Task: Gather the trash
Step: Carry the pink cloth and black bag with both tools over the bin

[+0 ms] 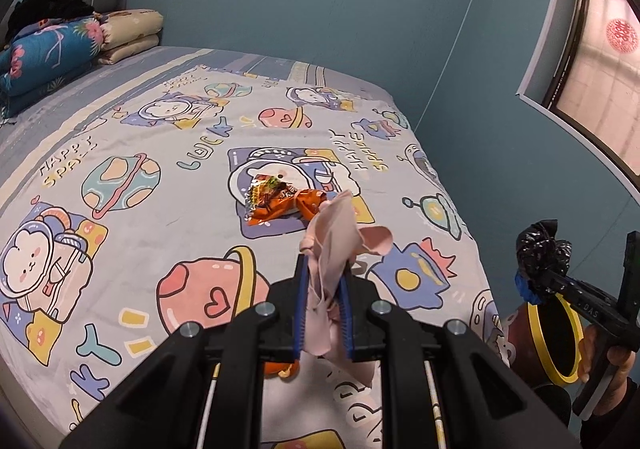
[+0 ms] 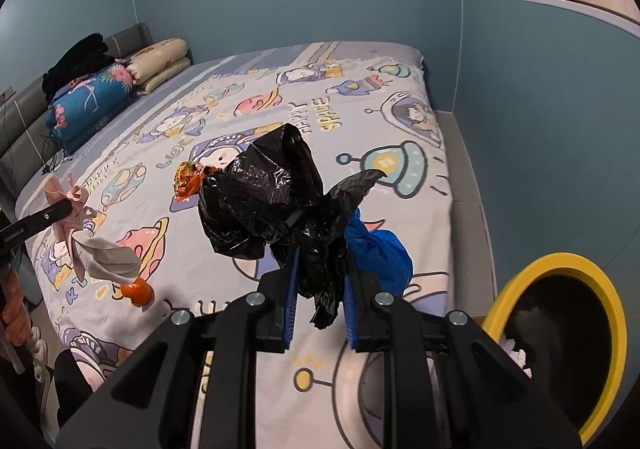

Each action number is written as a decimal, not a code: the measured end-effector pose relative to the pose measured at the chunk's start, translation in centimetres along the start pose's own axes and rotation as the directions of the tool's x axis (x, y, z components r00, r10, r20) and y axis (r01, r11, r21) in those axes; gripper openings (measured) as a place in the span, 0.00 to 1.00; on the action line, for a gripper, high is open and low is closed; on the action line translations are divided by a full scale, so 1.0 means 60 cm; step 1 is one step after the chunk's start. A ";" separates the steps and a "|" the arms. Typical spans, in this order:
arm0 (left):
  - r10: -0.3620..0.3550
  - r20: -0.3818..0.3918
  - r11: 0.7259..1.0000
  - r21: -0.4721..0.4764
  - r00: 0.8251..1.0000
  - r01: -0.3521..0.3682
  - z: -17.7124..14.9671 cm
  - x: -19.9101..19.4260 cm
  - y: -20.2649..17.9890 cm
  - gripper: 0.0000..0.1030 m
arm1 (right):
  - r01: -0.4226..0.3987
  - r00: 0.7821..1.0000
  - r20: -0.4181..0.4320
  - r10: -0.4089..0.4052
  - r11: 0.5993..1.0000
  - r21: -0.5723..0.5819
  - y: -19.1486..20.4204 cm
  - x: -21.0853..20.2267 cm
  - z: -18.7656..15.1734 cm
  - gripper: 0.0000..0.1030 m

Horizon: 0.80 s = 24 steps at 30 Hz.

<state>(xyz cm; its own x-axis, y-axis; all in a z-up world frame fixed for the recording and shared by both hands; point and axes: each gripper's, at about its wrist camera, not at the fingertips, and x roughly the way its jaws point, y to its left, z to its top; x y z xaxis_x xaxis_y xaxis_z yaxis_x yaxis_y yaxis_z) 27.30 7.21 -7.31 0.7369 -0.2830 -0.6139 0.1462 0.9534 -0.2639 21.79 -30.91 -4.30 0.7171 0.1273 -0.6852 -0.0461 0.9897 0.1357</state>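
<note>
Right wrist view: the right gripper [image 2: 318, 285] is clenched on a crumpled black plastic bag [image 2: 260, 201] with a blue scrap, the yellow-rimmed trash bin [image 2: 560, 337] just to its right, beside the bed [image 2: 400, 121]. Left wrist view: the left gripper [image 1: 324, 305] clamps pink paper [image 1: 336, 233]; only here do the orange snack wrappers [image 1: 276, 201] show plainly, straight ahead.

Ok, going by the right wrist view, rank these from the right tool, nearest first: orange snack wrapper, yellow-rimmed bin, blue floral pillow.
1. Yellow-rimmed bin, just right of the right tool.
2. Orange snack wrapper, mid-bed, ahead-left.
3. Blue floral pillow, far left at the headboard.
</note>
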 end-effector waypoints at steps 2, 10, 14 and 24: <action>-0.006 0.001 1.000 0.006 1.000 0.006 0.002 -0.003 -0.006 0.13 | 0.004 1.000 0.007 -0.004 1.000 0.005 -0.008 -0.011 -0.001 0.18; -0.033 -0.003 0.998 0.060 0.999 0.034 0.006 -0.005 -0.059 0.13 | 0.017 0.999 0.035 -0.017 1.000 0.015 -0.036 -0.055 -0.009 0.18; -0.060 -0.017 0.994 0.091 0.998 0.061 0.004 0.005 -0.093 0.13 | 0.029 0.999 0.044 -0.030 0.999 0.028 -0.051 -0.072 -0.013 0.18; -0.139 -0.060 0.975 0.164 0.988 0.147 -0.003 0.034 -0.197 0.13 | 0.069 0.996 0.057 -0.074 0.994 0.087 -0.117 -0.113 -0.032 0.18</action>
<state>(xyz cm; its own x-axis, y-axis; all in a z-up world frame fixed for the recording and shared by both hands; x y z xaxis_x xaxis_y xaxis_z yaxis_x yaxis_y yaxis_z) 26.99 -4.66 -5.57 0.6686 -0.4185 -0.6147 0.3594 0.9055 -0.2256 15.91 -38.61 -2.01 0.7572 0.0501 -0.6513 0.0637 0.9866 0.1499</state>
